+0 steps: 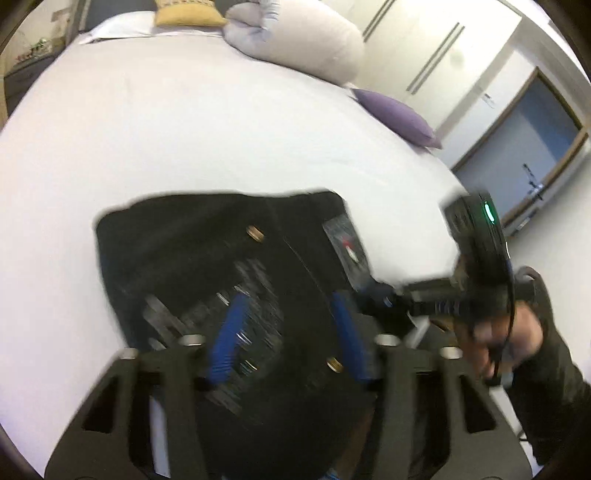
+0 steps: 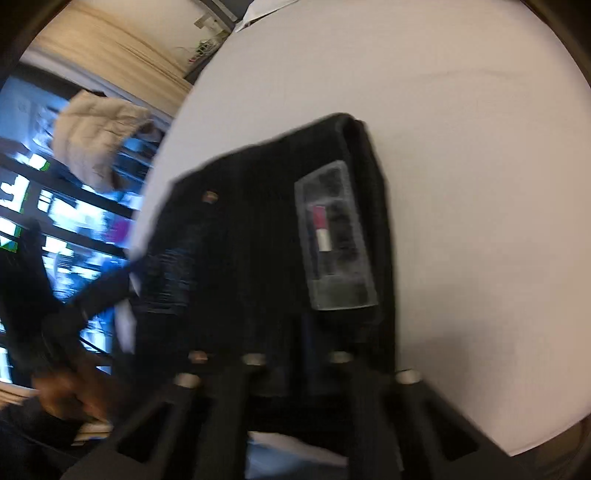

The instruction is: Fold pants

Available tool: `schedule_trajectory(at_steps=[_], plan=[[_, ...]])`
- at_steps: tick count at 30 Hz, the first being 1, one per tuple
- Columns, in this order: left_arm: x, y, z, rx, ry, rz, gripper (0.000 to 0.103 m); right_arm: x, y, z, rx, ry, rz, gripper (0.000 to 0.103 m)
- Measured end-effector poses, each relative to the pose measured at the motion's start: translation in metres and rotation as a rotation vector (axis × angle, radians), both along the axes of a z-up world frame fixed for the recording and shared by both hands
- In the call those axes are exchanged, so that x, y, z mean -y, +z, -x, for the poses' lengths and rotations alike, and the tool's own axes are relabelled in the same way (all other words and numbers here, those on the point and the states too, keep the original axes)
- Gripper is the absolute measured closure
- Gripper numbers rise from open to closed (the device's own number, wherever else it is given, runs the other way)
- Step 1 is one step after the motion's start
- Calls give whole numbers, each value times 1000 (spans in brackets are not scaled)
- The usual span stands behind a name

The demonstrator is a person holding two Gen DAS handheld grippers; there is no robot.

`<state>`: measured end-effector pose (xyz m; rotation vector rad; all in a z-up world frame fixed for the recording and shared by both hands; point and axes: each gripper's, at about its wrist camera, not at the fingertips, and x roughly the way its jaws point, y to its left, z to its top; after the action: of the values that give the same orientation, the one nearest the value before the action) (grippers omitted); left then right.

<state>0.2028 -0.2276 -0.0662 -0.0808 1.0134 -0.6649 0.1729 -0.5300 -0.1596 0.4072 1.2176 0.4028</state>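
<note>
— Jaws first: the left gripper [image 1: 288,332] is showing both blue pads [image 1: 227,336] spread apart over the dark cloth, and I am not seeing anything pinched between them

— And the right gripper [image 2: 303,354]?

— Too blurred; its fingers are merging with the fabric in the lower middle of the right wrist view, so I cannot tell whether it is gripping or not

— Where are the pants [image 1: 207,254] lying?

— They are sitting as a compact dark rectangle on the white bed [image 1: 184,129], in the centre and lower half of both views, with brass rivets and a grey label patch [image 2: 334,236] facing up

— So which step is this?

— I am judging it as late: the bundle is looking already folded, and the hands are probably finishing or tidying. Any next move is calling for a clean hold on an edge and a flat lay

— Anything in the way?

— Nothing is crowding it. A rolled white duvet [image 1: 295,40], a yellow cushion [image 1: 188,14] and a purple pillow [image 1: 399,114] are lying well apart at the upper right of the left view, and a beige jacket [image 2: 99,136] is hanging at the upper left of the right view
</note>
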Motion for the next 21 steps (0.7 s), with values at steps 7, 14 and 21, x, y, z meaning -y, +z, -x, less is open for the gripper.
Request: schedule_trajectory(at_steps=[7,14,21], plan=[[-13,-29,-48,-17,103,-85,77,4,0,4,26,-22,50,103],[0,-55,25,64,-15,-188,78,9,-3,3,33,-42,24,103],[3,-51,93,214,-187,-301,79,6,13,17,58,-73,56,103]])
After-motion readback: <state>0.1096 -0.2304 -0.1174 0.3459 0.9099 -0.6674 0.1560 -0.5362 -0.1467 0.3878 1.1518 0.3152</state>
